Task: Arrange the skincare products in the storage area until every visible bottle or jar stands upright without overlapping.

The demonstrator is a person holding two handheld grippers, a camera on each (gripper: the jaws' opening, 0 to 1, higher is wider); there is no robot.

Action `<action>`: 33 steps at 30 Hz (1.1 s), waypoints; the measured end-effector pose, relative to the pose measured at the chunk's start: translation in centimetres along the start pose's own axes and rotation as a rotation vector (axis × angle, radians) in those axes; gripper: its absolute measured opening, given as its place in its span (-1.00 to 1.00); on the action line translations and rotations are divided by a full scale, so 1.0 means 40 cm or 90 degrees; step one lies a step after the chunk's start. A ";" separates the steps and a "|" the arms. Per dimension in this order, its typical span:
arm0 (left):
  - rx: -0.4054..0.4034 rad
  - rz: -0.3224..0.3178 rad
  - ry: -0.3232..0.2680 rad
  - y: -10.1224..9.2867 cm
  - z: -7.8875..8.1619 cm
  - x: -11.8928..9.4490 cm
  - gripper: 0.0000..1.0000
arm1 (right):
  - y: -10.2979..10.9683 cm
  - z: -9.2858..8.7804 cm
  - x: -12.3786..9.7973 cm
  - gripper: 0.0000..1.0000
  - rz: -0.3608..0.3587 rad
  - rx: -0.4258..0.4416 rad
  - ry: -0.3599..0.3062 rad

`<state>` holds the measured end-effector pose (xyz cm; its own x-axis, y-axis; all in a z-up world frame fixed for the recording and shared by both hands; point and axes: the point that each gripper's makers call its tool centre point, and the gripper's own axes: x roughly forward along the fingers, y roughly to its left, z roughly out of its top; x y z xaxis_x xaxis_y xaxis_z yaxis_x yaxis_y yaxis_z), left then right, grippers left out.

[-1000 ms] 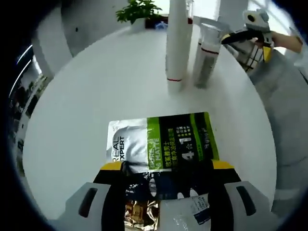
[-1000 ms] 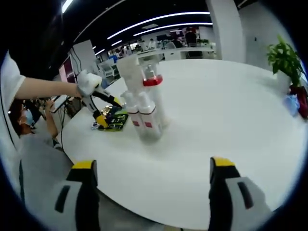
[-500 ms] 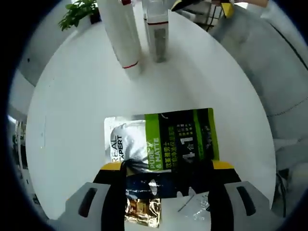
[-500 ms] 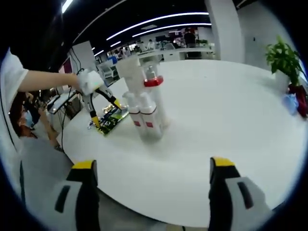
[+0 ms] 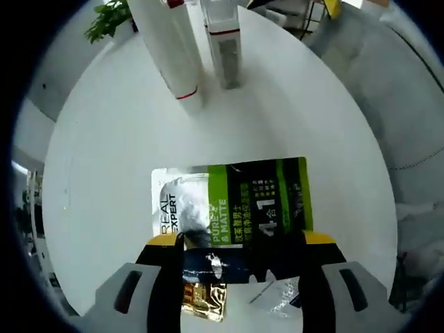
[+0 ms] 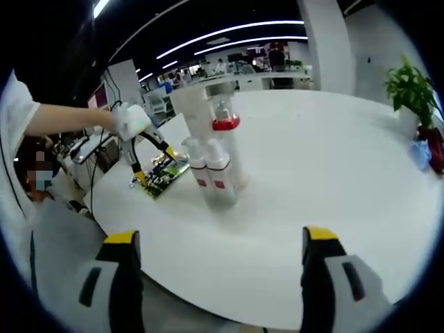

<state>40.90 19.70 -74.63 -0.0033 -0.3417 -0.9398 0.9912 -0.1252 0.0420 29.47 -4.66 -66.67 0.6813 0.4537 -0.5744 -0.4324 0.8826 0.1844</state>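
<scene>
The flat green, black and silver foil skincare sachet (image 5: 232, 211), lying on the round white counter (image 5: 104, 159) between the left gripper's (image 5: 236, 251) jaws, looks light, floppy and slick, best pinched at its near edge; whether those jaws grip it is unclear, while the right gripper's (image 6: 216, 258) jaws stand open.

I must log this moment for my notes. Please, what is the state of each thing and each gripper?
sachet: held by left gripper, over the table
tall white tube: upright
pump bottles: upright, clustered together
left gripper: shut on sachet
right gripper: open, empty
</scene>
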 end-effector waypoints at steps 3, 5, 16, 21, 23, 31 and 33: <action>-0.098 0.037 -0.017 0.005 0.001 -0.009 0.42 | 0.001 0.000 0.000 0.94 0.004 -0.001 -0.001; -0.167 0.046 -0.023 0.000 -0.004 -0.012 0.60 | 0.004 0.001 0.002 0.93 0.007 0.000 -0.003; -0.543 0.176 -0.123 0.028 0.000 -0.044 0.76 | 0.030 0.016 0.031 0.91 0.037 -0.009 -0.006; -0.651 0.229 -0.131 0.013 0.012 -0.032 0.88 | 0.030 0.016 0.036 0.91 0.041 -0.010 -0.004; -0.697 0.220 -0.120 -0.004 0.017 -0.018 0.92 | 0.027 0.012 0.037 0.90 0.041 -0.009 -0.003; -0.773 0.290 -0.070 -0.001 0.000 0.019 0.94 | 0.020 0.005 0.039 0.89 0.040 -0.003 0.000; -0.787 0.300 -0.060 -0.001 -0.011 0.025 0.94 | 0.016 0.002 0.039 0.89 0.038 0.000 0.001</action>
<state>40.92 19.78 -75.72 0.4123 -0.1875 -0.8915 0.3670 0.9299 -0.0258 30.30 -3.37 -67.40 0.6536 0.5054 -0.5634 -0.4719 0.8541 0.2186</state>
